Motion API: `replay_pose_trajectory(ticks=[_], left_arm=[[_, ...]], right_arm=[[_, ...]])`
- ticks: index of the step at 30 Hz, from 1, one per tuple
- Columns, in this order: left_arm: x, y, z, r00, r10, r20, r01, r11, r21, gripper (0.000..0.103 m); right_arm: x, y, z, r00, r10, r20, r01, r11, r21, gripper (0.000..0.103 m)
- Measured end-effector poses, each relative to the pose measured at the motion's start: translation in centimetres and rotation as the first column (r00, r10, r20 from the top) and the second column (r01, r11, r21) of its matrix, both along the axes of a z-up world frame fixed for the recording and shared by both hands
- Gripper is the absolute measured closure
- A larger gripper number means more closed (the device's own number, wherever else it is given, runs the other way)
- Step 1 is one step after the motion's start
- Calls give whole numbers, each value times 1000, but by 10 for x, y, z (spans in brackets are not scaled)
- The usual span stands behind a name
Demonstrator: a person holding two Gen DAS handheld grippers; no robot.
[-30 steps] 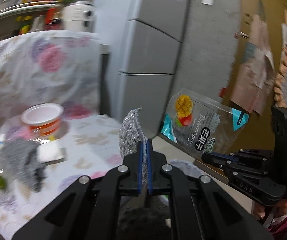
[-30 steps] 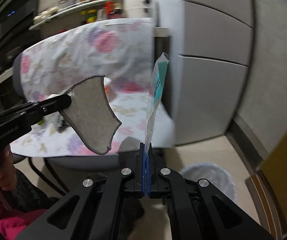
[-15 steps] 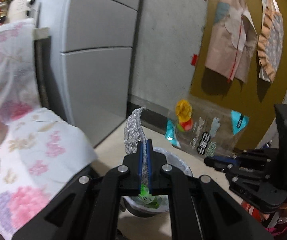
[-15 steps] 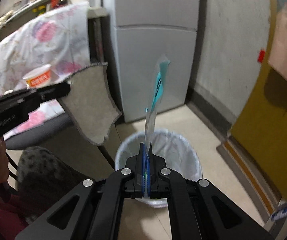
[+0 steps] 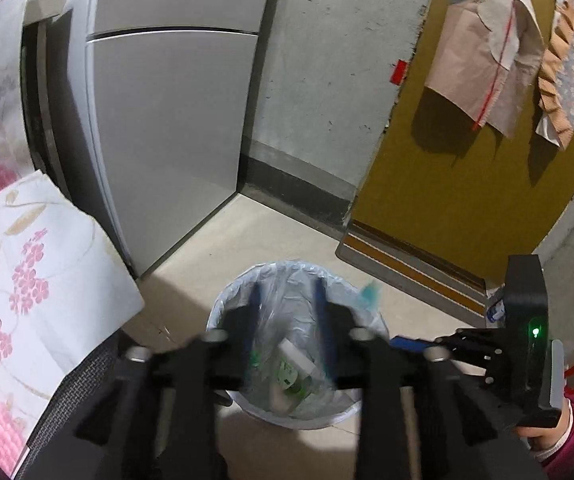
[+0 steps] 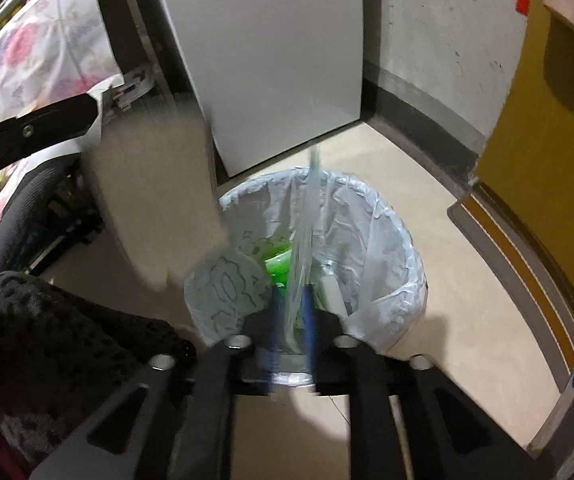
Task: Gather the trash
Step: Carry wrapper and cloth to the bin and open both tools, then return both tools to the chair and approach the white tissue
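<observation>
both grippers hang over a lined bin point(image 6: 387, 216). the left gripper point(image 5: 285, 300) has just opened, empty, its grey cloth point(image 6: 155, 200) dropping beside the bin. the right gripper point(image 6: 291, 300) has just opened around a thin plastic wrapper point(image 6: 305, 232), likely light and slippery; best pinched at an edge.

A white-lined bin point(image 6: 391, 240) holds green trash point(image 6: 277, 266) beside a pink-flowered white cloth point(image 5: 27, 280).

Trash bin point(image 6: 399, 240) – round, lined with a crinkled pale plastic bag, upright on the floor near the fridge corner; green and white packaging inside. Clear snack wrapper point(image 6: 303, 248) – teal-edged, edge-on and blurred, over the bin's mouth. Grey cloth pad point(image 6: 155, 200) – blurred, above the bin's left rim.
</observation>
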State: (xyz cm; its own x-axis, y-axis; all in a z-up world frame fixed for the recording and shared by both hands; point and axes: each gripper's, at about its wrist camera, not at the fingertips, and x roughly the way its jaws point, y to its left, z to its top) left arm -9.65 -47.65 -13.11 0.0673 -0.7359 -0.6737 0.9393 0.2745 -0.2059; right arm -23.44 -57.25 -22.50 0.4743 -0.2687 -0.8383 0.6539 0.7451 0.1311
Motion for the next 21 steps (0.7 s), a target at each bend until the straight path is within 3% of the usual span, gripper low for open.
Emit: replay_pose_trajectory(ticks=[1,6,12,16,21], left_arm=[[2,1,0,1000,7,-4,-7,1000,-3,60],[19,18,8,998,55,-23,-56,998,-29,59],[36,62,38,985,168,30,-166,984,-68,59],[53,115,58,957,282,63,-276,957,-88,59],[63,180,73,906,409,105,-402,912,-81,56]], right_arm=[[-1,0,2,1000,-5,4,5,1000,-4,64],[-10,0,30,998,-38,45,41,998,-49,63],[-20,19,103,977,-52,205,83,986,-146,63],[-6,44,146,953,25,303,31,983,-179,63],[34,89,173,913,184,365,-119,974,-193,61]])
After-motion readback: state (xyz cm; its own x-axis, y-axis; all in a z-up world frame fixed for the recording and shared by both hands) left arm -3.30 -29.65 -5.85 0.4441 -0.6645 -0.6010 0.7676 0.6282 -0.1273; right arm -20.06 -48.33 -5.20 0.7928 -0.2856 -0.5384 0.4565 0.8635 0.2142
